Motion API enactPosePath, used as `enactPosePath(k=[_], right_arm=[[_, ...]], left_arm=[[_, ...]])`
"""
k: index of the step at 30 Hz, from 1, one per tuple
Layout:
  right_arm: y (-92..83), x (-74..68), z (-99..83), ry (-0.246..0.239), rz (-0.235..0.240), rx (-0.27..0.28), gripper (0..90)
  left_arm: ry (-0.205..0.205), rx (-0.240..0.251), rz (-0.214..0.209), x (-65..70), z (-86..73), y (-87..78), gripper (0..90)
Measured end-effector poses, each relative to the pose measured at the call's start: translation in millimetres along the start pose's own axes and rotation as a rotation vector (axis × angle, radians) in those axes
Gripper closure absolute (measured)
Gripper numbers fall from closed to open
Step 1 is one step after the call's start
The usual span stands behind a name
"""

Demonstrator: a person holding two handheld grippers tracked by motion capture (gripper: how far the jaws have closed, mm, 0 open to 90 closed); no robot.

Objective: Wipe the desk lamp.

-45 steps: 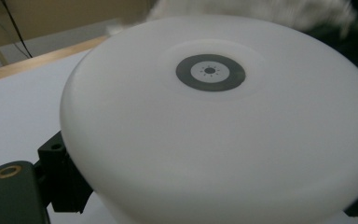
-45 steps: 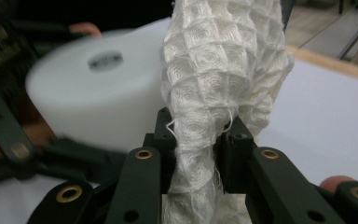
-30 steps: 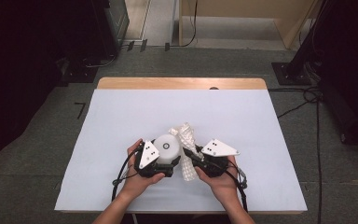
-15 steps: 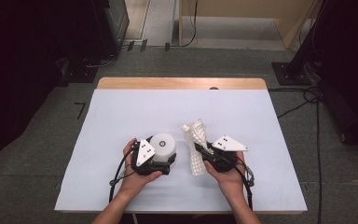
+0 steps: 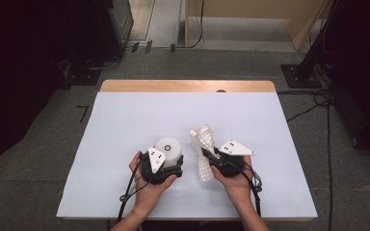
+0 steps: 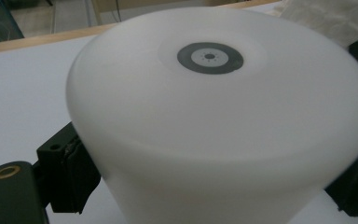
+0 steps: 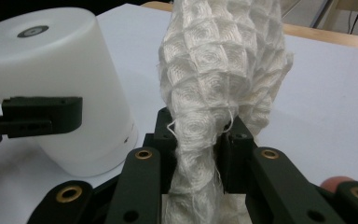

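A white plastic cylinder (image 5: 167, 146) with a dark ring mark on its top (image 6: 209, 57) stands on the white table (image 5: 125, 125), near the front middle. My left gripper (image 5: 167, 160) is shut on it, one black jaw on each side of its lower wall (image 6: 64, 172). Just to its right, my right gripper (image 5: 207, 156) is shut on a bunched white waffle-weave cloth (image 5: 204, 139). The cloth (image 7: 219, 70) rises upright from between the pads (image 7: 235, 156), and its lower end hangs down behind them. In the right gripper view the cylinder (image 7: 60, 84) stands at the left.
The table's wooden far edge (image 5: 188, 86) runs along the back. Black stands and cables (image 5: 318, 98) lie on the grey floor to the right, and dark equipment (image 5: 96, 29) stands at the back left. Bare white surface spreads on all sides of the hands.
My right gripper has drawn away to the right and slightly down with the cloth, which no longer touches the cylinder. The left gripper and the cylinder have stayed in place.
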State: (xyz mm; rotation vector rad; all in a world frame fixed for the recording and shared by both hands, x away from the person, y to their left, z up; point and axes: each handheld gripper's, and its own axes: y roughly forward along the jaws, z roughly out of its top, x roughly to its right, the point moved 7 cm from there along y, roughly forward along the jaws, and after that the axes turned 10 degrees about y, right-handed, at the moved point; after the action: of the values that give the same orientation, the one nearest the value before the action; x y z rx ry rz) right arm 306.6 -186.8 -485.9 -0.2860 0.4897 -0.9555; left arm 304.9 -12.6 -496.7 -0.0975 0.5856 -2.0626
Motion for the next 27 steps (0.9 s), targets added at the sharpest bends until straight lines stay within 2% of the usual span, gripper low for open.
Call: enactPosePath(k=[3, 8, 11, 16, 19, 21, 24, 27], right_arm=[[1.5, -2.2, -1.1, -0.003, 0.003, -0.004, 72.3], [3.1, -6.9, -2.0, -0.013, 0.014, -0.006, 72.3], [6.0, -11.2, -4.0, -0.022, 0.023, -0.015, 72.3], [10.9, -22.6, -8.8, -0.043, 0.058, -0.034, 72.3], [10.9, -31.7, -8.2, -0.06, 0.096, -0.03, 72.4], [8.9, -34.3, -5.7, -0.069, 0.098, -0.017, 72.4], [2.1, -35.0, 1.6, -0.046, 0.122, 0.011, 72.4], [-5.2, -37.9, 8.6, -0.068, 0.117, 0.038, 72.4]], left_arm=[[0.002, 0.036, -0.084, -5.6, 2.9, -2.5, 8.4], [0.002, 0.159, -0.257, -13.6, 19.1, -17.5, 8.4], [0.011, 0.2, -0.323, -14.0, 24.0, -24.4, 8.4], [0.044, 0.203, -0.385, -4.6, 24.7, -25.7, 8.4], [0.092, 0.183, -0.393, 4.4, 21.8, -23.8, 8.5], [0.119, 0.162, -0.394, 9.3, 19.0, -21.0, 8.4], [0.122, 0.137, -0.408, 13.3, 14.3, -16.4, 8.4], [0.115, 0.137, -0.419, 13.1, 14.2, -15.7, 8.4]])
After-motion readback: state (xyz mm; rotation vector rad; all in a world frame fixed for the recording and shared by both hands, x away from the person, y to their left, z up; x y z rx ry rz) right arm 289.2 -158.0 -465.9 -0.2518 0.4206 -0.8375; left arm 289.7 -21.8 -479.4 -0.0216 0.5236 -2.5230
